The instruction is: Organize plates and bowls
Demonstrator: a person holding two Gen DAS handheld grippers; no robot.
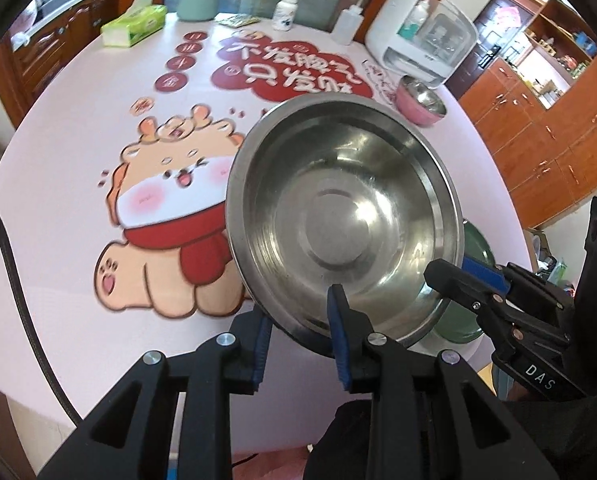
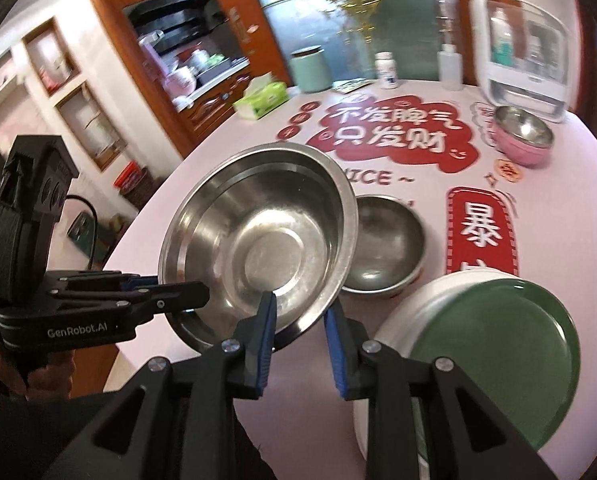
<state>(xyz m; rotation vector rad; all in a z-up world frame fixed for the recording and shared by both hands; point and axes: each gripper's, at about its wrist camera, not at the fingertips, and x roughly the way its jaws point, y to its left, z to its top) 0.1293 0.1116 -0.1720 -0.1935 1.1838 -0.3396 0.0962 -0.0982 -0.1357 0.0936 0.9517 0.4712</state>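
Count, left to right. You hold one large steel bowl above pink table, tilted, nothing inside. Your left gripper clamps its left rim; your right gripper straddles near rim, one pad inside, one outside, jaws narrow, contact unclear. Second steel bowl sits on table just beyond, nothing inside. One green plate rests atop white dish, near right. One pink bowl with steel interior, far right, beside white appliance. Total: three bowls, one plate, one white dish.
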